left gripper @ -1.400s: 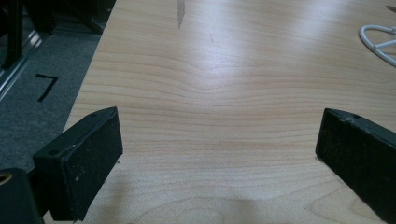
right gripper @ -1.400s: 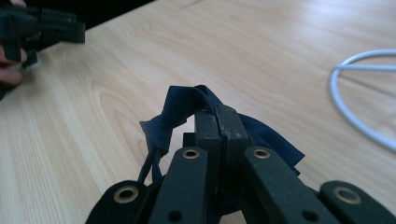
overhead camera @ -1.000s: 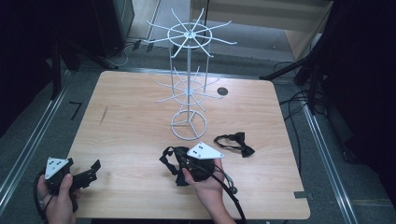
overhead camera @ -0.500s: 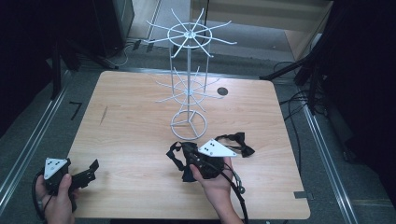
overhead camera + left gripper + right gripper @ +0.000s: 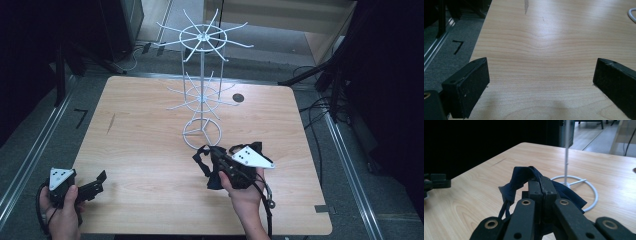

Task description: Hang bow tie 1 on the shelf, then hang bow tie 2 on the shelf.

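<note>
My right gripper (image 5: 215, 151) is shut on a dark blue bow tie (image 5: 202, 159) and holds it just above the table, in front of the white wire rack's round base (image 5: 201, 133). In the right gripper view the jaws (image 5: 541, 183) press together on the folded blue cloth (image 5: 520, 178), with the strap hanging at the left and the rack's base (image 5: 592, 195) just behind. At the table's front left corner my left gripper (image 5: 98, 182) rests open. The left gripper view shows its jaws (image 5: 541, 75) standing wide apart over bare wood, nothing between them.
The tall white wire rack (image 5: 201, 37) has two tiers of hook arms and stands mid-table. A second dark bow tie (image 5: 256, 146) lies partly hidden behind my right gripper's grey plate. A round hole (image 5: 238, 98) marks the table's far right. A cable trails off the front edge.
My right gripper has carried the bow tie to the right and a little up, closer to the rack's base. The left gripper has stayed where it was.
</note>
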Demonstrator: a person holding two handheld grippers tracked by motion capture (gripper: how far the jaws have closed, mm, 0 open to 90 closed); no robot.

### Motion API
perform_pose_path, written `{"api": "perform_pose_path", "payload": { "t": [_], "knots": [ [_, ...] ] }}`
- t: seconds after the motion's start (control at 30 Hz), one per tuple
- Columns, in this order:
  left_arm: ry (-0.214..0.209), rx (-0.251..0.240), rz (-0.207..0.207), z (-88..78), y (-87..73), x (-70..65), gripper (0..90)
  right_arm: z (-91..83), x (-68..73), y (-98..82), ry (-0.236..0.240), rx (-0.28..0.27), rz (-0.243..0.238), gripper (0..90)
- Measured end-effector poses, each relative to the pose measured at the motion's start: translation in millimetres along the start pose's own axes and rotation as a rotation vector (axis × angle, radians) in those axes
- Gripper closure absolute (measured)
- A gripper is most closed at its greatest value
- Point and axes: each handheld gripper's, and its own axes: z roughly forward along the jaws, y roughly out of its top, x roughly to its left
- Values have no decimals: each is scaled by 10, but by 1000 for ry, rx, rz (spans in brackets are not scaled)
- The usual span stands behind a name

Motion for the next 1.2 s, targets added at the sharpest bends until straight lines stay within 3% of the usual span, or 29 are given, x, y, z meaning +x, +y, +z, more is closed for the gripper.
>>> {"api": "perform_pose_path", "payload": {
  "t": [0.27, 1.2],
  "knots": [
    [-8, 8, -5, 3, 3, 8, 10, -150, -116, 117, -38, -33, -2, 900],
    [-5, 22, 2, 17, 9, 3, 10, -269, -157, 350, -55, -82, -7, 900]
  ]
}}
